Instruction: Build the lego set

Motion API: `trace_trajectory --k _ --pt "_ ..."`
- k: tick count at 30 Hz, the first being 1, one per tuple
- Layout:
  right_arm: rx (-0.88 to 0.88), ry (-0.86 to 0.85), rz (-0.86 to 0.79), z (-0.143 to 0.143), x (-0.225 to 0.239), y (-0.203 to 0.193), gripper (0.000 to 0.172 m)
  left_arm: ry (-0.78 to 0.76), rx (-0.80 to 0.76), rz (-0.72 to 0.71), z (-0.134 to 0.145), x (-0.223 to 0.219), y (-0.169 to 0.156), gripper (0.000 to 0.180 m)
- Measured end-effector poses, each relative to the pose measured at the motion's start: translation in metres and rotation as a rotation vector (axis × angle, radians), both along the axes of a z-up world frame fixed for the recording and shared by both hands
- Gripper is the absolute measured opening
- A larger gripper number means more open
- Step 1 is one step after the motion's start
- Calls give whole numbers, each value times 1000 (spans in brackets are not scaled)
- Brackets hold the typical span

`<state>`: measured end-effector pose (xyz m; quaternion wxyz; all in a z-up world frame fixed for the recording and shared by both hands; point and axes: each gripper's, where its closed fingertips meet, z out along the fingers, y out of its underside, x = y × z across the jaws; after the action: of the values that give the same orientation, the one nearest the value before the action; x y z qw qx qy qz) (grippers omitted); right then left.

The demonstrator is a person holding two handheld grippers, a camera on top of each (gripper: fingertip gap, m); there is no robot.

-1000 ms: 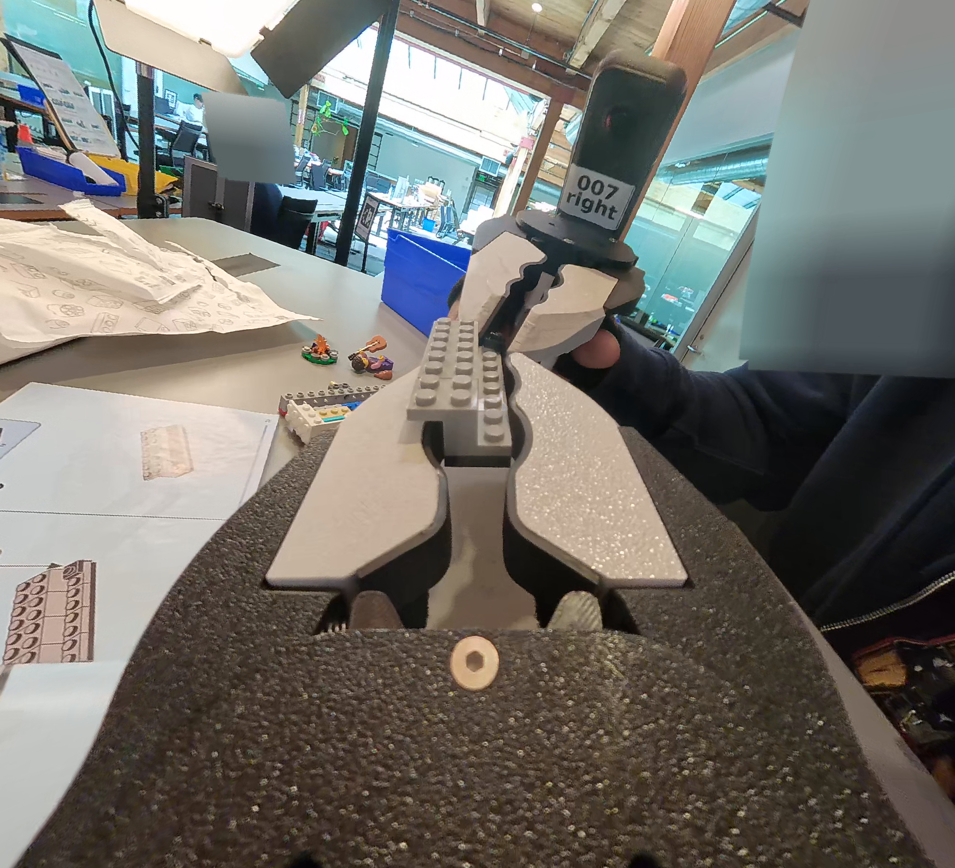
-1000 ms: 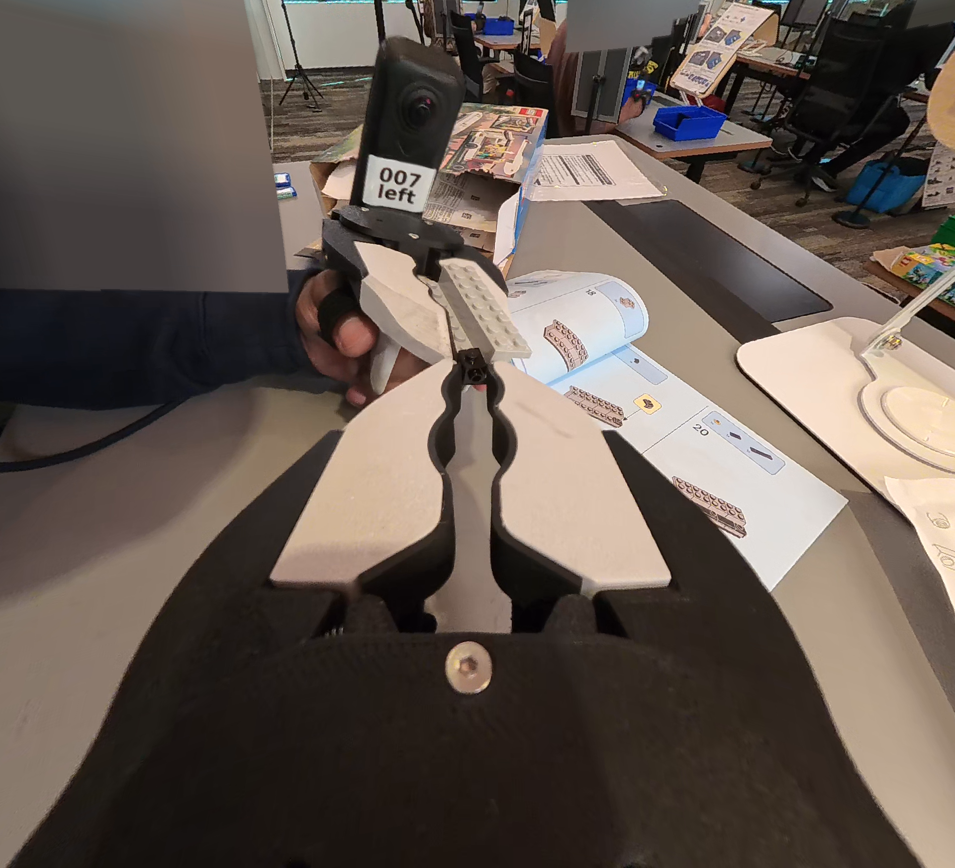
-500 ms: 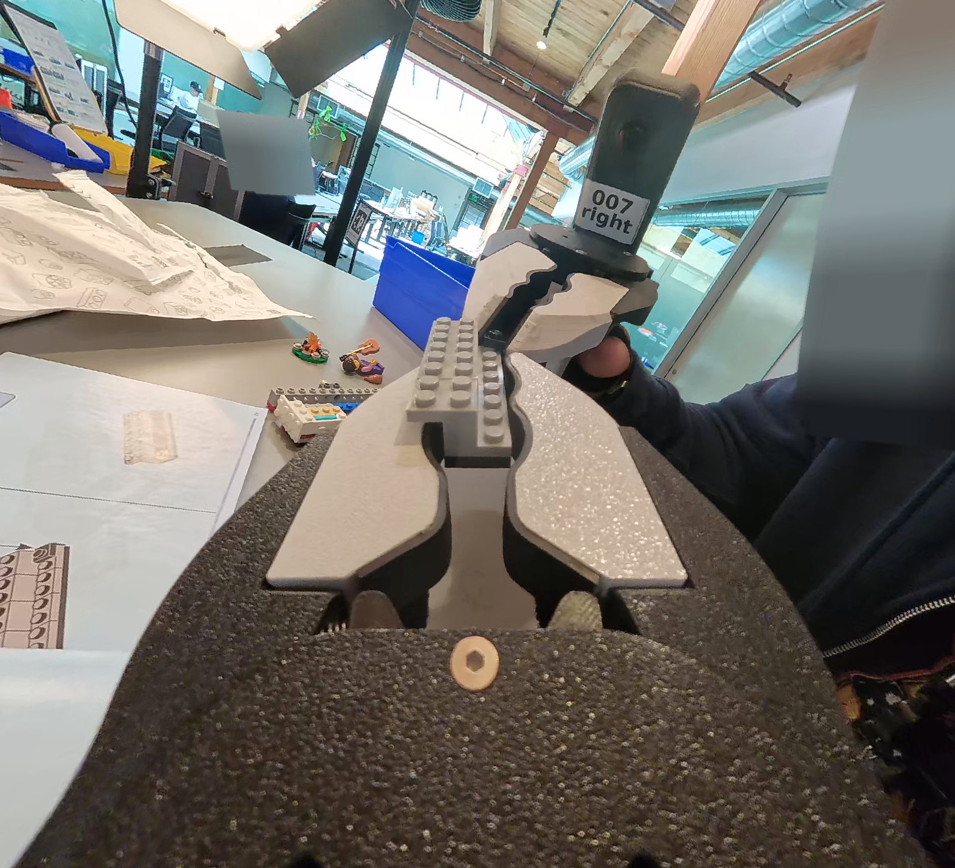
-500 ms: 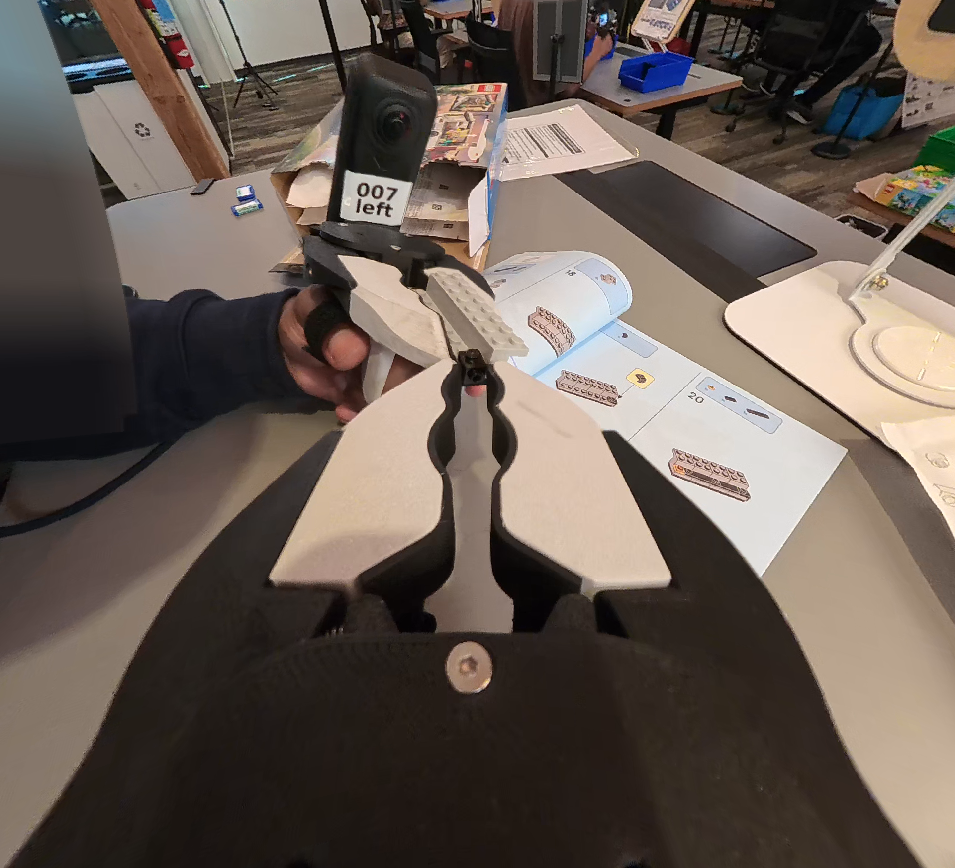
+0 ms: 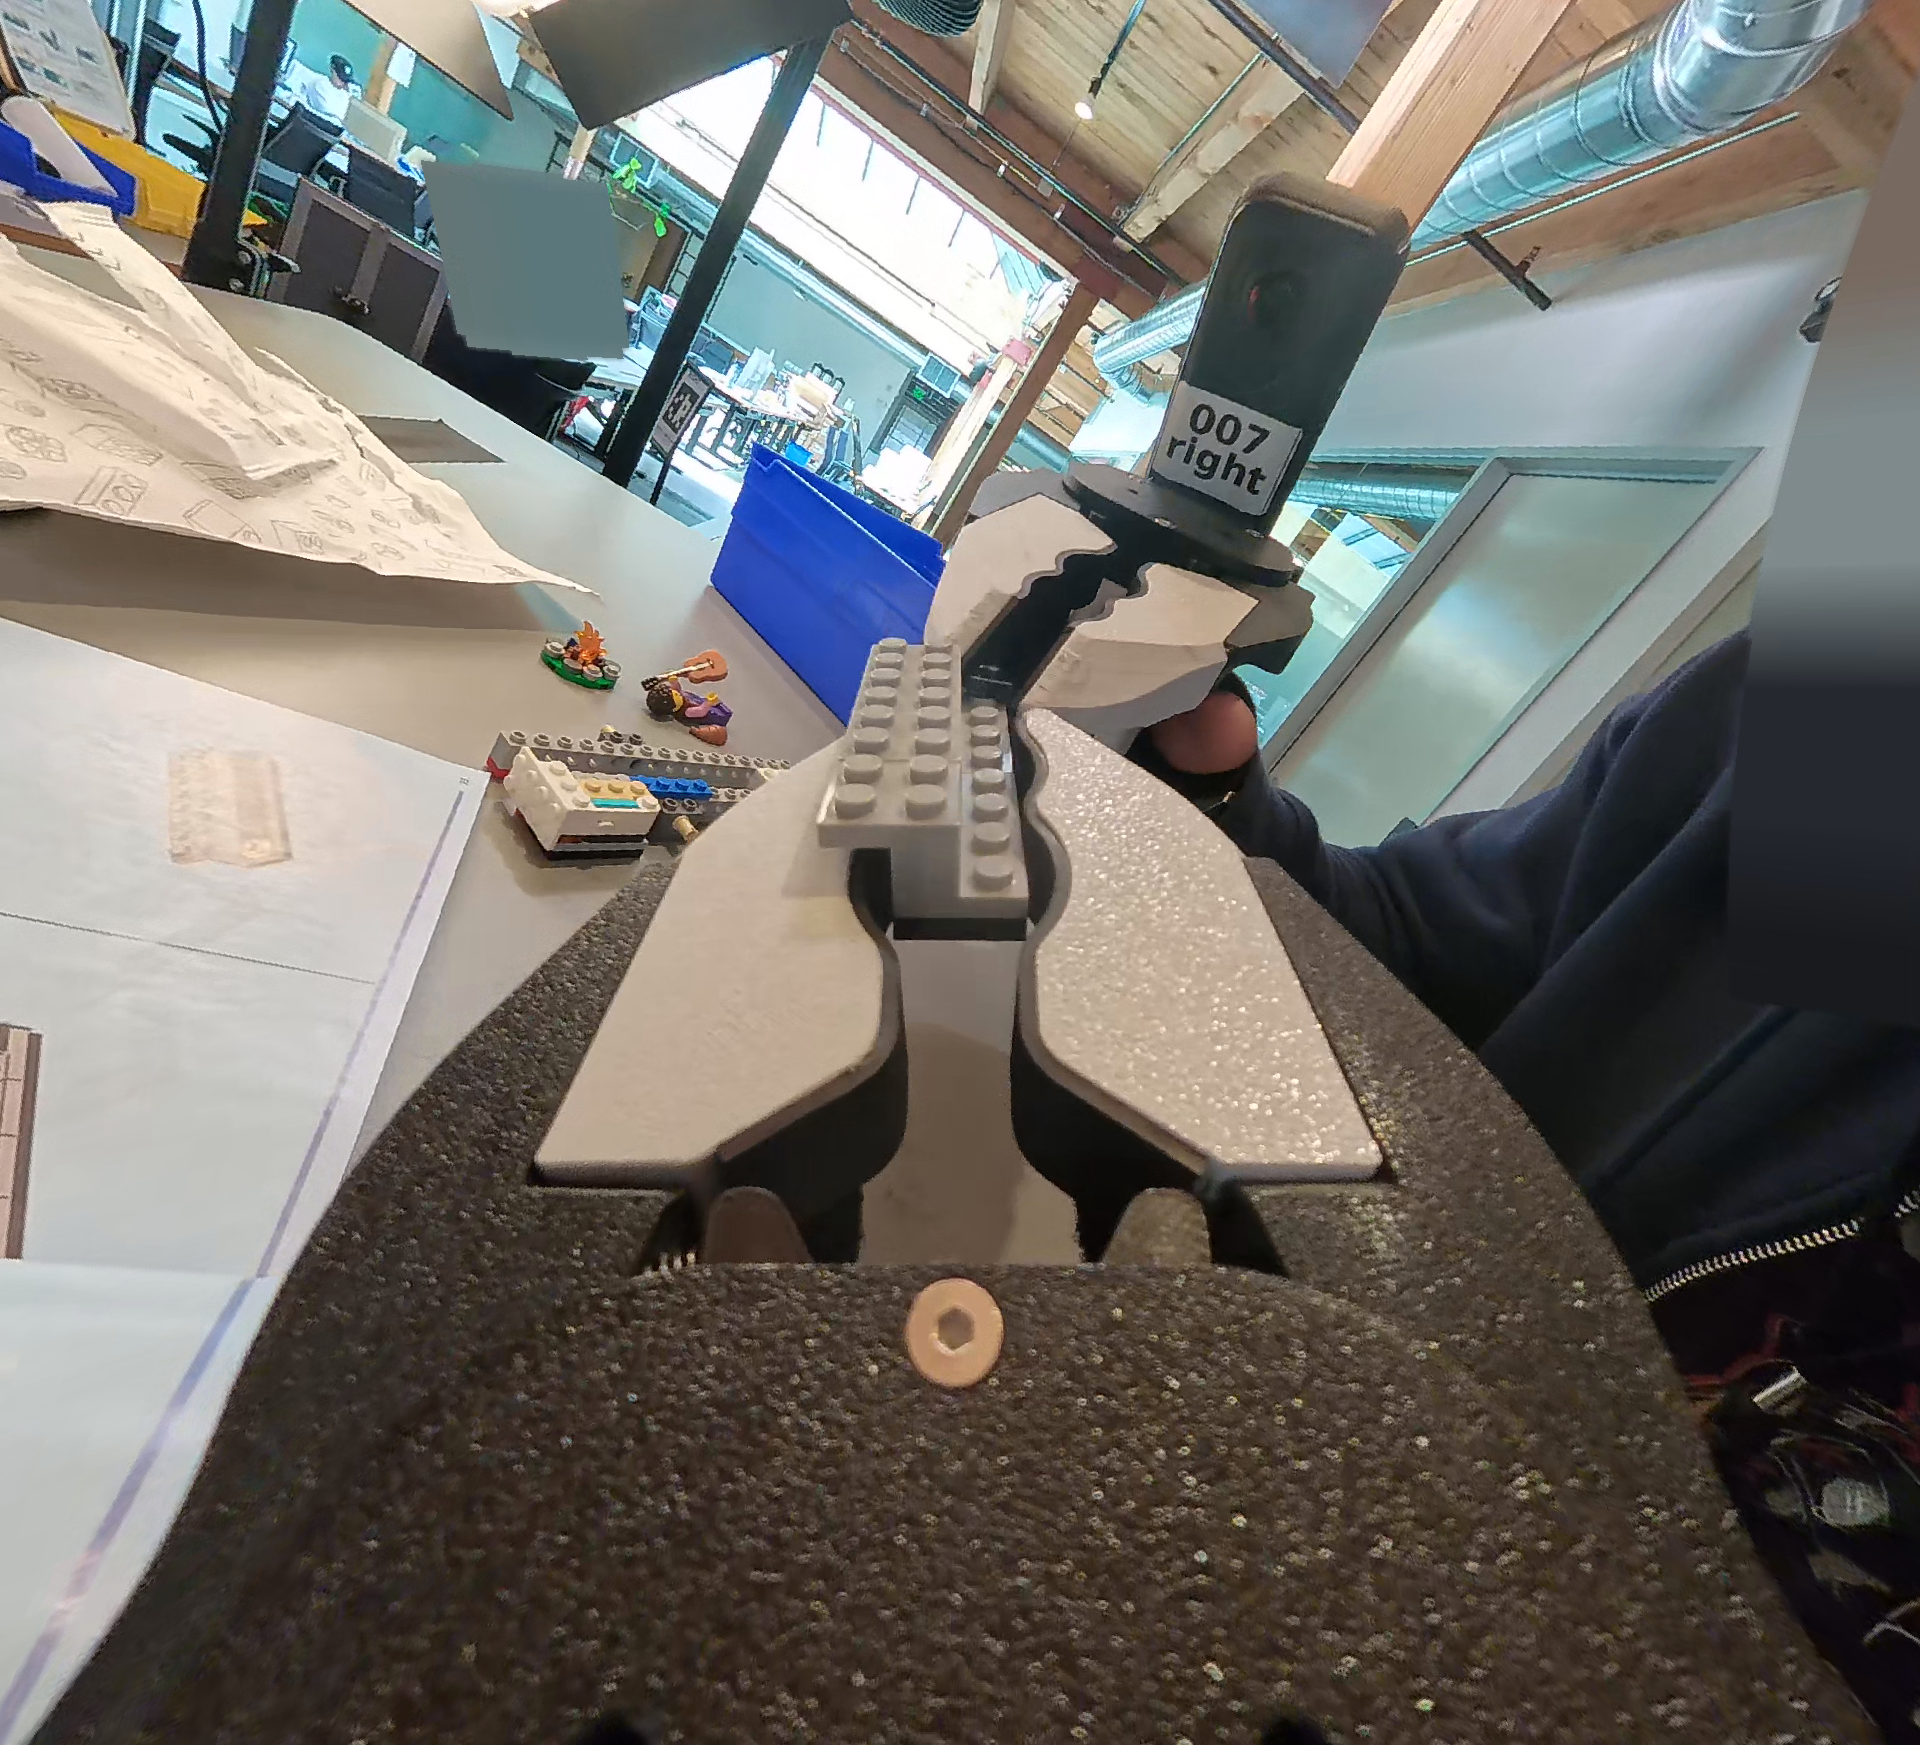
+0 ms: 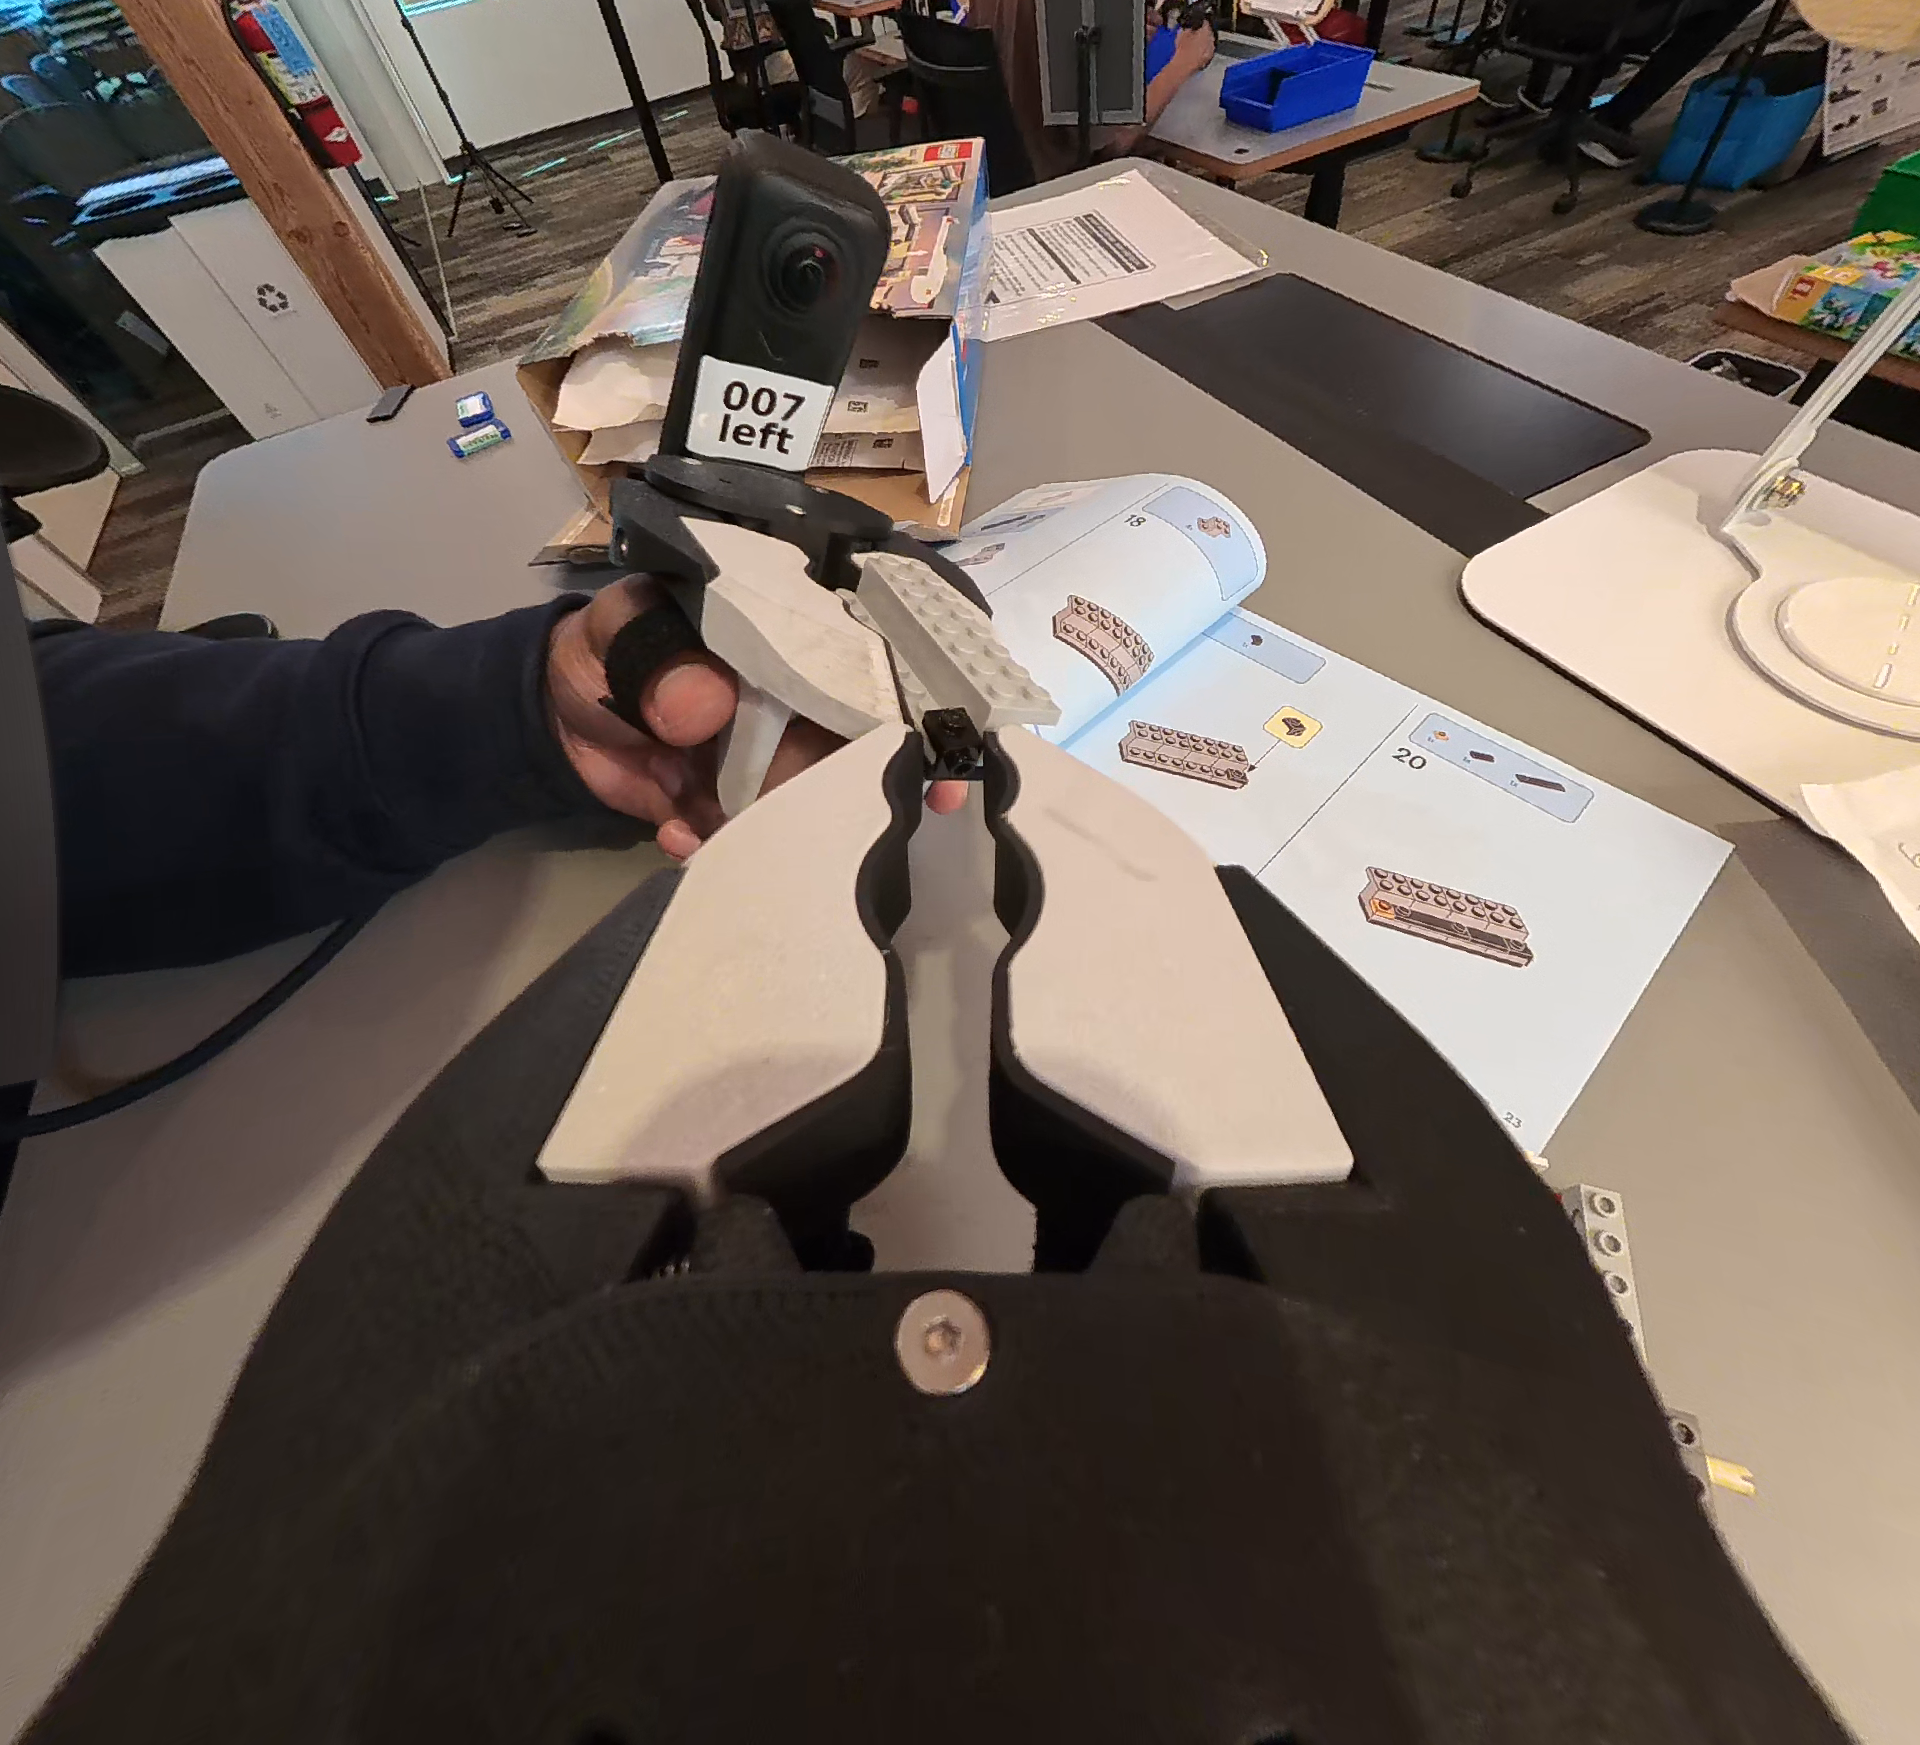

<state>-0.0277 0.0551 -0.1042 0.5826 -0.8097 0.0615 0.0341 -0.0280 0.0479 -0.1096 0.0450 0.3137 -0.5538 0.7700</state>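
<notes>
My left gripper (image 5: 951, 822) is shut on a grey studded brick assembly (image 5: 925, 770), held in the air with its studs up. It also shows in the right wrist view (image 6: 956, 646) at the far gripper's tips. My right gripper (image 6: 951, 745) is shut on a small black brick (image 6: 951, 739) and holds it against the near end of the grey assembly. In the left wrist view the right gripper (image 5: 997, 672) meets the far end of the assembly, where the black brick (image 5: 987, 679) shows. Both grippers are held up above the grey table (image 6: 364, 490).
An open instruction booklet (image 6: 1299, 760) lies on the table under the grippers. A partly built model (image 5: 603, 786), a small figure (image 5: 686, 698) and a campfire piece (image 5: 580, 654) lie by a blue bin (image 5: 821, 583). An opened box (image 6: 810, 345) and a white lamp base (image 6: 1714, 615) stand farther off. My two grippers' fingertips are within a few centimetres of each other.
Both grippers have tilted and risen a little together, tips still touching. The grey assembly and the black brick stay in their grasps.
</notes>
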Motion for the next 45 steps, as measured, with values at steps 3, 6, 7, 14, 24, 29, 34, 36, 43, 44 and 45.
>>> trace_trajectory --k 3,6,7,14,24,29,34,36,43,44,45 --pt "6 11 -4 1 0 0 10 6 -10 -3 1 0 0 18" --pt "13 25 -8 2 0 1 10 22 -33 -10 1 0 0 17" --pt "17 34 -9 3 0 1 10 25 -42 -13 2 0 0 17" --pt "51 104 -12 6 1 2 10 60 -112 -34 5 0 1 18" --pt "82 197 -47 10 4 4 10 105 -200 -36 9 3 3 17" --pt "48 246 -65 10 6 1 9 85 -171 -22 8 4 -1 18" --pt "7 261 -57 9 4 -3 11 81 -187 -29 9 3 -4 17" --pt "2 267 -63 11 5 -4 12 82 -205 -31 11 3 -5 17" --pt "-5 267 -86 14 6 -3 12 94 -228 -24 11 5 -6 17" --pt "-4 270 -84 14 5 -3 12 96 -231 -23 11 5 -6 17" --pt "-2 273 -82 15 5 -3 12 98 -234 -22 11 5 -5 17"
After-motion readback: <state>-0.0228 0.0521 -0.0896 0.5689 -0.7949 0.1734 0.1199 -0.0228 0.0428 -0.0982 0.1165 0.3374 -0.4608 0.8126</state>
